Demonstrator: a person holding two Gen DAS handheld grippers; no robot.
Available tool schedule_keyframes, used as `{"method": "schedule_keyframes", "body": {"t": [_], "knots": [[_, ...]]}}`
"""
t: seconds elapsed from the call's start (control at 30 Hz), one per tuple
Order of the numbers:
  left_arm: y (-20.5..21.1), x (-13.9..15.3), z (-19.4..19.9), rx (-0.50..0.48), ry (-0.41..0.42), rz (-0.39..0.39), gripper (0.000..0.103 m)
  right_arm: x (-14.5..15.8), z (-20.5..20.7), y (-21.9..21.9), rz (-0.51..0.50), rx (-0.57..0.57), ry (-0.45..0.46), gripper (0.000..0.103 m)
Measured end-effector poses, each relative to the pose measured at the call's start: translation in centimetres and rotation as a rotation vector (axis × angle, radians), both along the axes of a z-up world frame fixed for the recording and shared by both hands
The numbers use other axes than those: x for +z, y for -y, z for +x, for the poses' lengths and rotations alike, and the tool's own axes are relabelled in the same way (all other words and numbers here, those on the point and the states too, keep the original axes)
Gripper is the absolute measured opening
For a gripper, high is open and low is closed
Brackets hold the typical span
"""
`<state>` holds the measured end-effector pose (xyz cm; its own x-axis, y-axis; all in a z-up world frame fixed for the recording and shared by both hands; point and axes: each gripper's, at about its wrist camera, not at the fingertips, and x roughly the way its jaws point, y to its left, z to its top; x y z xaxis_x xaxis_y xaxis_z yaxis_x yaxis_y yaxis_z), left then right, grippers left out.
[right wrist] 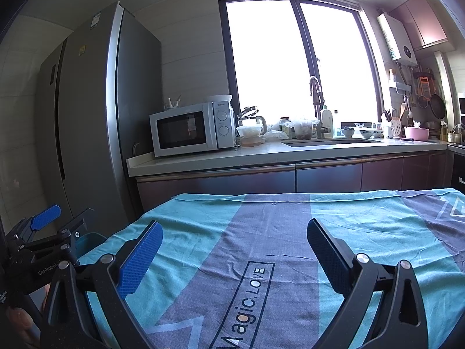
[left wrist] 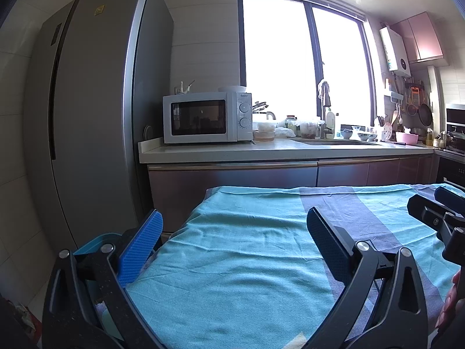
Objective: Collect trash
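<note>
My left gripper (left wrist: 234,228) is open over the near left part of a table covered by a teal and grey-blue cloth (left wrist: 238,261), with nothing between its blue pads. My right gripper (right wrist: 234,238) is also open and holds nothing; it hovers over the cloth's grey stripe printed "Magic.LOVE" (right wrist: 247,299). A blue bin (left wrist: 96,241) stands low beside the table's left edge, partly hidden behind my left finger; the right wrist view also shows this bin (right wrist: 87,241). No trash shows on the cloth, apart from a pale scrap (left wrist: 299,340) at the bottom edge.
Beyond the table runs a kitchen counter (left wrist: 232,151) with a white microwave (left wrist: 206,117), containers, bottles and a sink (left wrist: 334,142) under a bright window. A tall grey fridge (left wrist: 96,116) stands to the left. An oven (left wrist: 453,133) is at the far right.
</note>
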<state>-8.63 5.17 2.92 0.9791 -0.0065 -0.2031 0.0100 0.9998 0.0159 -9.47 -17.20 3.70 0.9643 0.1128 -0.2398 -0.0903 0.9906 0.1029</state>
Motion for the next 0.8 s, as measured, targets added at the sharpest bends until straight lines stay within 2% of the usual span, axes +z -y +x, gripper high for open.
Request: {"method": "schedule_keyframes", "body": {"t": [0.8], "knots": [[0.07,-0.10,0.11,-0.001,-0.004,0.004,0.098,-0.05,0.20,0.44,0.002,-0.001,-0.002,0.096]]}}
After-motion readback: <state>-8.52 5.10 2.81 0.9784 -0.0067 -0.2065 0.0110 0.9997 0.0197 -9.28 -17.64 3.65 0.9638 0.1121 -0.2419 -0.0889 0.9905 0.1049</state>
